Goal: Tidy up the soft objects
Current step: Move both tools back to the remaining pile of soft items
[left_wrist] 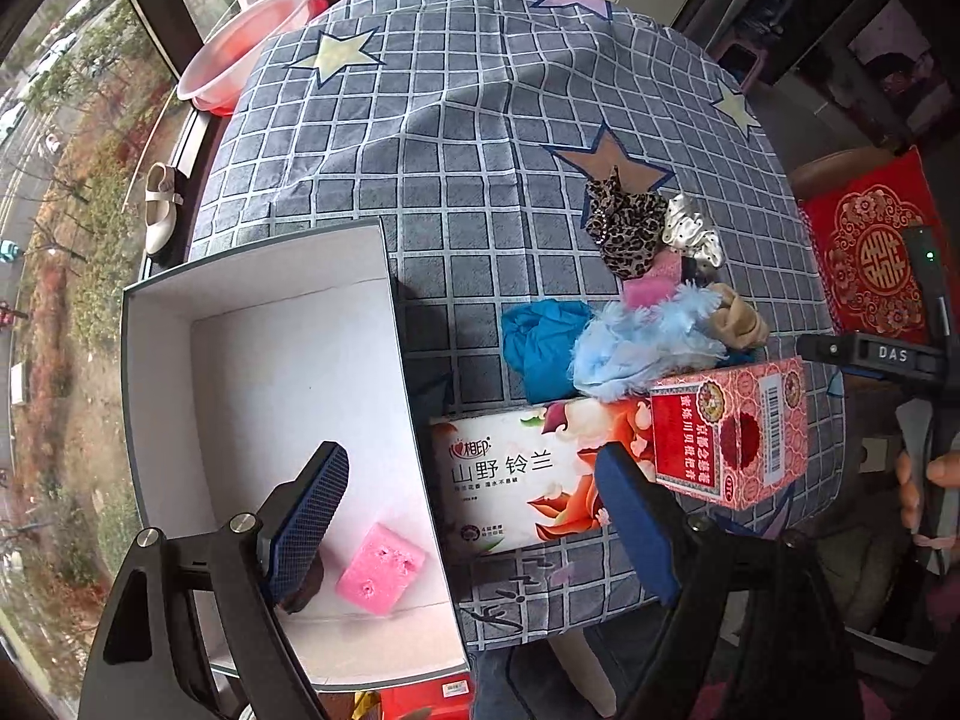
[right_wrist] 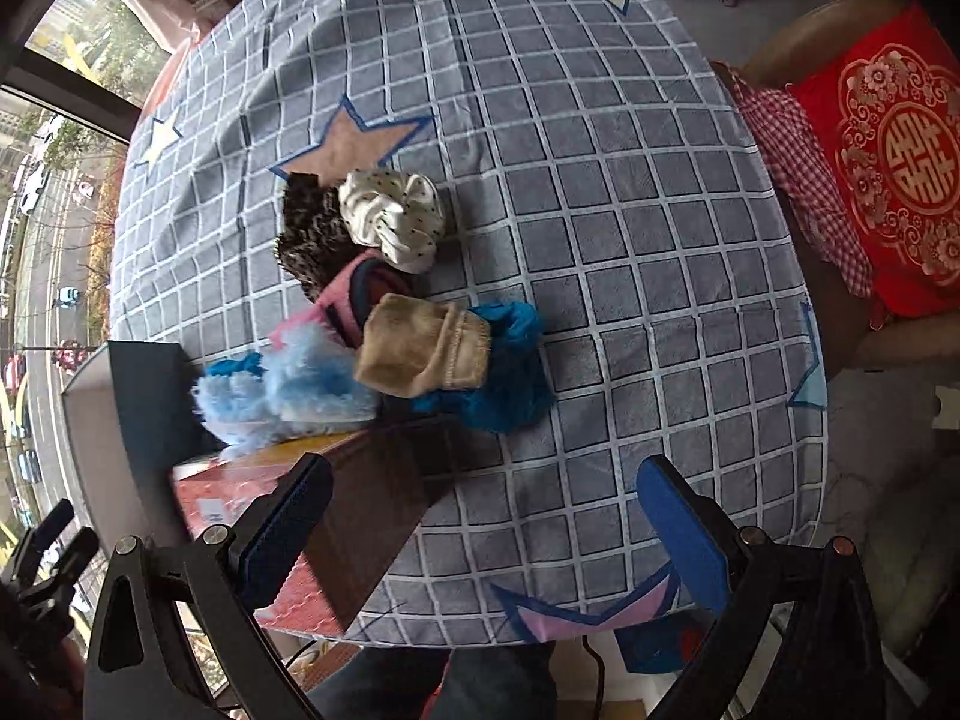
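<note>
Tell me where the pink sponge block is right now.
In the left wrist view, the pink sponge block lies on the floor of the open white box, near its lower right corner, beside a dark brown item.

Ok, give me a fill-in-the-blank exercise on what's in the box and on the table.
1. The sponge lying inside the white box is ____ in colour.
2. The tablecloth has a grid pattern decorated with ____ shapes.
3. The red carton rests on top of the ____ pack.
4. The left gripper holds nothing; it is ____.

Missing words: pink; star; tissue; open
</note>
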{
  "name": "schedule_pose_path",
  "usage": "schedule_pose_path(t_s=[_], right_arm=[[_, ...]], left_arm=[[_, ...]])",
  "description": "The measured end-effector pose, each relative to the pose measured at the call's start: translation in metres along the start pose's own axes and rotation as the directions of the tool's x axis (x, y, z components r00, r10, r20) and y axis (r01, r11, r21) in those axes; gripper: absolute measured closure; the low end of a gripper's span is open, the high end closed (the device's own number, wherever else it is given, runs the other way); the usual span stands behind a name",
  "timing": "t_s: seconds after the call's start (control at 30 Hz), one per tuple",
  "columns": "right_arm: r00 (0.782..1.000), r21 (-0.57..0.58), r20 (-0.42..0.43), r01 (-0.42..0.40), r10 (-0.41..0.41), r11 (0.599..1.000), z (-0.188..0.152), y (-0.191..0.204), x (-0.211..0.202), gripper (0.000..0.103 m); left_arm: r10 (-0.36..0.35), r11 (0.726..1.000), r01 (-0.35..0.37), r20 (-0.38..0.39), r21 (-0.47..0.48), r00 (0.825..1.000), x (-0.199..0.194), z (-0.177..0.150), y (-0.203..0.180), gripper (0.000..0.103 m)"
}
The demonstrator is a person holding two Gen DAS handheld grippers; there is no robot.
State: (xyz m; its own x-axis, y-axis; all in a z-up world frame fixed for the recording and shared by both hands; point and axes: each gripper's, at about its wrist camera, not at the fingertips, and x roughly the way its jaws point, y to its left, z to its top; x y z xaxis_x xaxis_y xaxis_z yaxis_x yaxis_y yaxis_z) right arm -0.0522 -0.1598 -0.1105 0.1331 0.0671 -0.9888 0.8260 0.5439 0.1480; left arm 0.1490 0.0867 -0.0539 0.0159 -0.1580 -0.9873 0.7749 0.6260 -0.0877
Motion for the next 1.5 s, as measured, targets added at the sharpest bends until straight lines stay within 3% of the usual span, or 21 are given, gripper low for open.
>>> schedule_pose_path(t_s=[0.2, 0.27, 0.4, 0.5, 0.57, 0.63, 0.77, 0.87, 1.1, 1.2, 1.23, 1.27, 1.33, 1.5], right_arm=[[0.996, -0.077, -0.072, -0.063, 0.058, 0.995, 0.026, 0.011, 0.053, 0.001], [0.993, -0.107, -0.111, -0.045, 0.033, 0.993, 0.036, 0.018, 0.077, 0.001], [0.99, -0.171, -0.048, 0.125, -0.135, 0.977, 0.052, 0.013, 0.089, 0.001], [0.969, -0.176, 0.019, 0.247, -0.248, 0.953, 0.066, -0.011, 0.083, 0.001], [0.961, -0.135, 0.014, 0.275, -0.276, 0.952, 0.075, -0.037, 0.08, 0.001], [0.972, -0.071, -0.003, 0.233, -0.234, 0.97, 0.08, -0.062, 0.075, 0.001], [0.997, 0.035, -0.005, 0.073, -0.073, 0.997, 0.075, -0.096, 0.062, 0.001], [1.0, 0.077, -0.014, -0.001, 0.002, 0.997, 0.072, -0.104, 0.062, 0.001], [0.996, 0.105, -0.014, -0.082, 0.084, 0.991, 0.056, -0.108, 0.063, 0.001], [0.994, 0.122, -0.003, -0.106, 0.107, 0.987, 0.055, -0.11, 0.065, 0.001], [0.994, 0.121, -0.003, -0.112, 0.113, 0.986, 0.057, -0.109, 0.066, 0.001], [0.993, 0.116, -0.009, -0.115, 0.117, 0.987, 0.059, -0.107, 0.069, 0.001], [0.993, 0.089, -0.038, -0.112, 0.116, 0.99, 0.071, -0.096, 0.078, 0.001], [0.997, 0.017, -0.078, 0.006, -0.005, 1.0, 0.083, -0.079, 0.098, 0.001]], left_arm=[[0.071, 0.997, -0.069, -0.039, 0.046, 0.997, 0.017, 0.031, -0.024, 0.016], [0.088, 0.994, -0.085, -0.044, 0.066, 0.995, 0.022, 0.045, -0.033, 0.016], [0.103, 0.988, -0.096, -0.054, 0.123, 0.993, 0.039, 0.079, -0.055, 0.016], [0.101, 0.98, -0.086, -0.078, 0.179, 0.992, 0.06, 0.105, -0.075, 0.016], [0.104, 0.973, -0.079, -0.104, 0.218, 0.989, 0.079, 0.12, -0.09, 0.016], [0.106, 0.963, -0.068, -0.132, 0.262, 0.986, 0.099, 0.133, -0.103, 0.016], [0.127, 0.948, -0.067, -0.176, 0.31, 0.976, 0.14, 0.155, -0.123, 0.016], [0.122, 0.948, -0.049, -0.218, 0.315, 0.968, 0.168, 0.168, -0.131, 0.016], [0.104, 0.957, -0.017, -0.288, 0.291, 0.952, 0.208, 0.182, -0.136, 0.016], [0.124, 0.96, -0.046, -0.271, 0.275, 0.955, 0.212, 0.187, -0.135, 0.015], [0.142, 0.961, -0.071, -0.256, 0.268, 0.956, 0.213, 0.189, -0.134, 0.008], [0.174, 0.958, -0.111, -0.23, 0.264, 0.958, 0.213, 0.191, -0.133, 0.003], [0.243, 0.947, -0.195, -0.171, 0.255, 0.955, 0.211, 0.196, -0.128, 0.003], [0.299, 0.946, -0.277, -0.127, 0.168, 0.946, 0.203, 0.206, -0.097, 0.003]])
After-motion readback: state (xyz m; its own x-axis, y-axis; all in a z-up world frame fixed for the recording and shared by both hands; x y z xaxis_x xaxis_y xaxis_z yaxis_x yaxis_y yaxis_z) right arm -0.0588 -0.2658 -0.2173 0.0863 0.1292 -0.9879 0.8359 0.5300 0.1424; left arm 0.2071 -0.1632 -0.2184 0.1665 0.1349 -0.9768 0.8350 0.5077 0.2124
